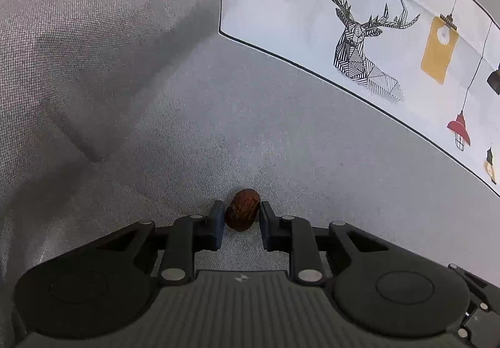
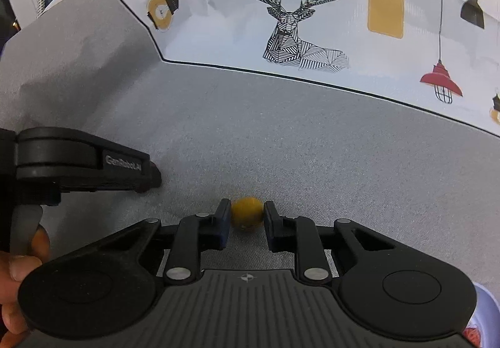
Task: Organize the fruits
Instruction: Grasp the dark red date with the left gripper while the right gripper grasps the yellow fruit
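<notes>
Low on the grey cloth [image 1: 281, 135], a brown date [image 1: 243, 209] sits pinched between the nearly closed jaws of the left gripper [image 1: 242, 213]. Likewise, a yellow fruit [image 2: 247, 213] is clamped by the right gripper [image 2: 245, 214]. Beyond lies a white cloth [image 2: 312, 4] printed with a deer [image 2: 293, 32] and lamps.

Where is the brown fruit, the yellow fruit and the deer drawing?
brown fruit [image 1: 243, 209]: left wrist view, its wrinkled middle.
yellow fruit [image 2: 247, 212]: right wrist view, its round front.
deer drawing [image 2: 289, 26]: right wrist view, its head.
</notes>
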The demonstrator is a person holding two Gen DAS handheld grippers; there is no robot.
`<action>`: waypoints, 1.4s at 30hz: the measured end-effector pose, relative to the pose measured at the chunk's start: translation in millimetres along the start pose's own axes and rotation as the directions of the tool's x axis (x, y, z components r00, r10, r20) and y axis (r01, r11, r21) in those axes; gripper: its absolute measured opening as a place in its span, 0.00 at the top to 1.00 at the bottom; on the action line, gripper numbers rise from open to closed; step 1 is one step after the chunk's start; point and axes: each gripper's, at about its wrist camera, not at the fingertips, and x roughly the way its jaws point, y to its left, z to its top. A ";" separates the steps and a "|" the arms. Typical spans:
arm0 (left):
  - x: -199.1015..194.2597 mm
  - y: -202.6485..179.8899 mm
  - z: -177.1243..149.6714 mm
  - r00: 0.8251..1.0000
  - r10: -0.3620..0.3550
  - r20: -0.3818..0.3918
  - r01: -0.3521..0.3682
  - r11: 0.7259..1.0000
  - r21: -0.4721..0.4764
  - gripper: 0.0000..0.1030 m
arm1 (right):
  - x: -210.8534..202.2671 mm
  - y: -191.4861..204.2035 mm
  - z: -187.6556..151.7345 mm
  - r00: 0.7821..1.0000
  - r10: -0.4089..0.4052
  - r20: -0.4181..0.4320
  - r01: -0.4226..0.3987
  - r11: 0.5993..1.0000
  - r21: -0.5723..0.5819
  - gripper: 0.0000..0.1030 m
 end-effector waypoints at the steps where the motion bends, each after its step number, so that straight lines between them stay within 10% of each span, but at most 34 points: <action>1: -0.7 0.1 0.1 1.000 0.001 0.004 -0.001 1.000 0.003 0.75 | -0.8 0.3 0.3 1.000 -0.002 0.003 0.002 1.000 0.001 0.77; 11: 1.1 5.4 -0.1 1.000 0.002 -0.007 -0.002 1.000 -0.002 0.75 | 5.4 5.1 -3.3 1.000 -0.018 0.014 0.019 0.999 -0.036 0.57; 24: -11.2 6.2 4.1 1.000 -0.018 -0.002 0.018 1.000 -0.012 0.75 | -3.2 7.5 2.8 0.998 0.027 0.060 -0.026 0.999 -0.023 0.73; 42: -85.2 -7.6 -1.7 0.991 -0.117 0.064 0.115 0.993 0.041 0.75 | -181.9 -49.5 -26.5 0.956 -0.060 0.286 0.010 0.985 0.174 0.73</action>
